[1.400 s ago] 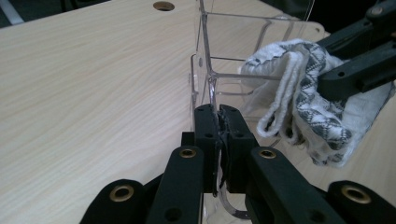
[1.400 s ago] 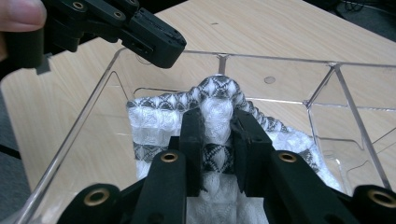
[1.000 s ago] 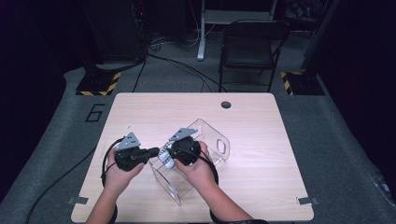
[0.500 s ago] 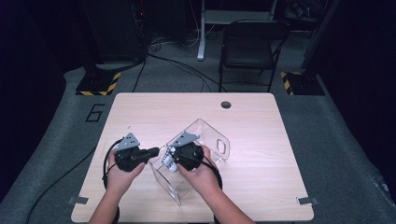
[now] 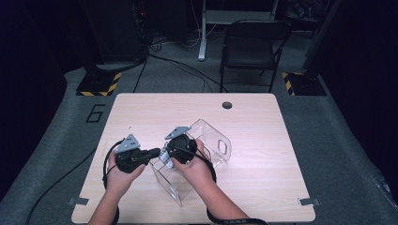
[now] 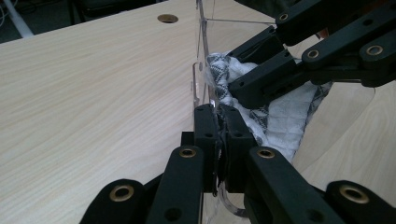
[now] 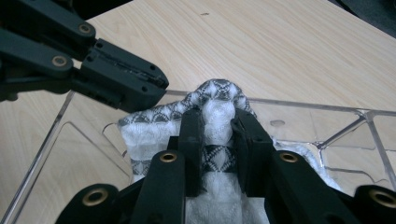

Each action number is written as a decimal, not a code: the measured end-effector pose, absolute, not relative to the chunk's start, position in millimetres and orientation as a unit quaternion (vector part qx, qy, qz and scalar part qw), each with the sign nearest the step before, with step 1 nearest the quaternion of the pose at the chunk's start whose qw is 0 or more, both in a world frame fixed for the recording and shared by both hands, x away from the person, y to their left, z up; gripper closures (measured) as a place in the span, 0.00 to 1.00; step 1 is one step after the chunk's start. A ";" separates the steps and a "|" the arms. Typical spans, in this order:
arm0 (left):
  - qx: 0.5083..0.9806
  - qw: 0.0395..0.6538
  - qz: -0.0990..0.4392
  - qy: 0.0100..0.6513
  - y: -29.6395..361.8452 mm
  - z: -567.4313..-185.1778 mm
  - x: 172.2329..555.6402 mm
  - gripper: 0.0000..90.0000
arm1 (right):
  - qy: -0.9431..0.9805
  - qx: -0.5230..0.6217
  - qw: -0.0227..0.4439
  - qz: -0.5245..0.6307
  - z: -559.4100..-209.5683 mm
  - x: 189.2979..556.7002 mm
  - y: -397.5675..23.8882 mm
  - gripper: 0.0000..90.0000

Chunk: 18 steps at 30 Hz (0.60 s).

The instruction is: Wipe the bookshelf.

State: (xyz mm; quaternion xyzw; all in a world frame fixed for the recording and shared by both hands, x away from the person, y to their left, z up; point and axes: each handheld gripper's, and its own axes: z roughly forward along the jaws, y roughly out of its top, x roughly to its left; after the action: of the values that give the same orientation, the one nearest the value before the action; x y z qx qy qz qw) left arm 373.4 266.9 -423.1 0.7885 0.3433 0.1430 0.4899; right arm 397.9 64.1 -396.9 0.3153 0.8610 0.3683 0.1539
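Note:
A clear acrylic box (image 5: 217, 140) lies on its side on the wooden table (image 5: 263, 183). My left gripper (image 5: 156, 152) is shut on the edge of the box's thin wall (image 6: 204, 60), its two jaws (image 6: 218, 112) pinching the clear sheet between them. My right gripper (image 5: 166, 153) reaches in from the right and is shut on a white cloth with a black pattern (image 7: 219, 95). The cloth (image 6: 285, 112) bunches at the box's open side, just behind the clamped wall. The two grippers' tips are almost touching, and the left gripper (image 7: 154, 86) crosses the upper left of the right gripper view.
The table has a round cable hole (image 5: 227, 105) near its far edge. Behind it stand a black folding chair (image 5: 251, 44) and two bases with yellow-black striped tape (image 5: 96, 86). A black cable (image 5: 110, 161) loops from the left gripper.
My right gripper, still holding the cloth, has shifted slightly to the left and away from the person. The left gripper has stayed clamped on the box wall.

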 end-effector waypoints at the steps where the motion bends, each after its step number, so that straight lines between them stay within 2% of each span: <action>1: 0.785 0.492 0.142 0.348 266.7 -423.5 373.6 0.96 | 0.862 0.317 0.153 0.364 -396.3 398.0 65.6 0.83; 4: 0.795 0.471 0.161 0.347 261.6 -420.2 370.7 0.97 | 0.859 0.311 0.162 0.373 -398.6 396.9 63.4 0.83; 8: 0.787 0.483 0.147 0.354 263.5 -421.8 372.2 0.97 | 0.852 0.309 0.168 0.387 -401.4 384.6 50.0 0.83; 13: 0.787 0.482 0.149 0.355 263.1 -422.0 372.0 0.97 | 0.853 0.301 0.152 0.397 -402.4 365.9 21.6 0.82; 18: 0.787 0.491 0.142 0.345 265.2 -423.7 373.3 0.97 | 0.858 0.309 0.143 0.385 -399.7 365.9 20.8 0.82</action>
State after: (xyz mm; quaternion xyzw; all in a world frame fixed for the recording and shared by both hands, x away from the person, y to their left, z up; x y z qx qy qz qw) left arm 373.3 265.2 -423.7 0.7873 0.3446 0.1421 0.4911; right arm 365.9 20.8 -399.7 0.3087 0.8578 0.3853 0.1427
